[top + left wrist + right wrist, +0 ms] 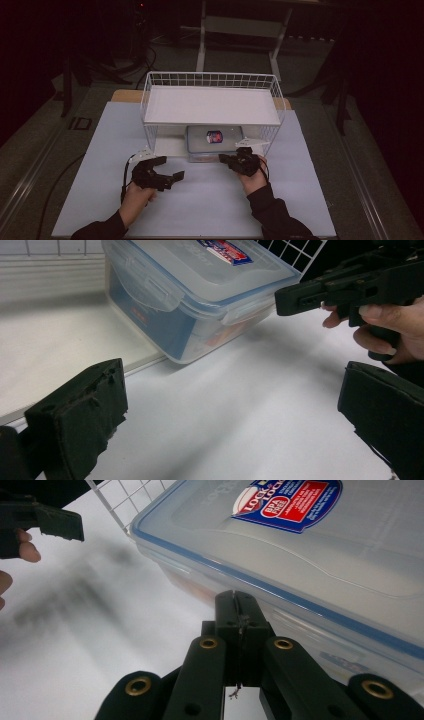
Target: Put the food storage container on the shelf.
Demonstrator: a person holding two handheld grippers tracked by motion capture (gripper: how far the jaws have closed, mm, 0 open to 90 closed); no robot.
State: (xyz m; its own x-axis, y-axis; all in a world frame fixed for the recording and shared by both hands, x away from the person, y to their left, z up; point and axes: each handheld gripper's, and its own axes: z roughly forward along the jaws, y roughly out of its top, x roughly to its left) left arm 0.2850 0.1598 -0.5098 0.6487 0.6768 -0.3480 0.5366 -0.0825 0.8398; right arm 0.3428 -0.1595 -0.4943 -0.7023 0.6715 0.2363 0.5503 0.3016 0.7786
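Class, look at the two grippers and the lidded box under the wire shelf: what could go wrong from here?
1. The right gripper is shut, tips against the box edge just under the lid; if it pushes, the box may slide deeper under the shelf.
2. The box sits tilted over the step in the white base, so it may tip or jolt.
3. The left gripper is open and off the box, so nothing steadies it.

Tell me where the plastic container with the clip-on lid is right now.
In the high view the plastic container sits under the white wire shelf, at its front edge, with the shut right gripper at its front right corner.
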